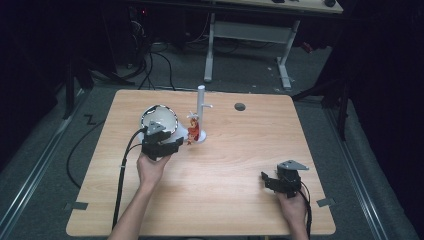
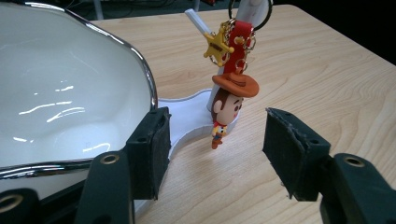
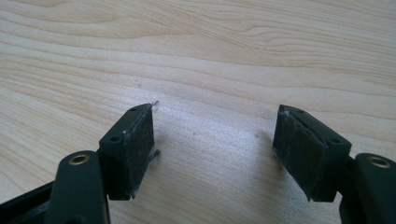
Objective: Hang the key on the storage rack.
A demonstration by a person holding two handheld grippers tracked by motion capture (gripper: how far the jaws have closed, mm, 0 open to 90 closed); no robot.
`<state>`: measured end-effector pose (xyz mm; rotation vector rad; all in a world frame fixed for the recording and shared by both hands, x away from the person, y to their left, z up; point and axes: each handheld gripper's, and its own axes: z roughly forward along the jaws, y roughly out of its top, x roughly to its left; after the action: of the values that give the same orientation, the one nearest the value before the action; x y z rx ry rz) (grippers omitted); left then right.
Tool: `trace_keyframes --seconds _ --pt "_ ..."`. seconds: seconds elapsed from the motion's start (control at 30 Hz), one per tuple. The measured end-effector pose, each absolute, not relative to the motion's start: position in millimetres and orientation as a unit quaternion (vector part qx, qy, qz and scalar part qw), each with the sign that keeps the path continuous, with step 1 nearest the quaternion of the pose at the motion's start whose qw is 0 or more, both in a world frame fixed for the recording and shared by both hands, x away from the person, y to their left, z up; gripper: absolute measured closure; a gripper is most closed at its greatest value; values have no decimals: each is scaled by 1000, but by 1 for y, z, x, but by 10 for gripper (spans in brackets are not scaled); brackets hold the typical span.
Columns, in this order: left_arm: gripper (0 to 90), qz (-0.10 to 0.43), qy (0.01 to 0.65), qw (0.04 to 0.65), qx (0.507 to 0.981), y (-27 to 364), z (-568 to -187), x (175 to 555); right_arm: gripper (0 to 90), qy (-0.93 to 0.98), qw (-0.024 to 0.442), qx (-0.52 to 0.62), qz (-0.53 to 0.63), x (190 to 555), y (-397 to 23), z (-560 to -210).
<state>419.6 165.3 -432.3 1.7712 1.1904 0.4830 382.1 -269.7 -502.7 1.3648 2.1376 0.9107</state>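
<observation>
Wide apart, my left claw [image 2: 215, 154] hovers beside the white bowl [image 2: 60, 88], facing the cowboy keychain [image 2: 229, 100] hanging on the white stand [image 1: 201, 112]. My right claw [image 3: 215, 154] gapes wide over bare counter [image 3: 210, 56].

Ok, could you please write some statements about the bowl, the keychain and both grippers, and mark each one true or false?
1. The left gripper is open, near the keychain. True.
2. The keychain lies flat on the table. False: it hangs from the white stand.
3. The right gripper holds the bowl. False: it is open over bare wood, holding nothing.
4. The bowl sits beside the white stand. True.
5. The bowl is full of fruit. False: its white inside shows nothing in it.
</observation>
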Motion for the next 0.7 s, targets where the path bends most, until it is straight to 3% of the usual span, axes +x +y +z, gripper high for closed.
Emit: trace_keyframes --seconds 0.7 --pt "418 204 472 470 717 169 -420 405 296 774 222 494 330 382 -270 -503"
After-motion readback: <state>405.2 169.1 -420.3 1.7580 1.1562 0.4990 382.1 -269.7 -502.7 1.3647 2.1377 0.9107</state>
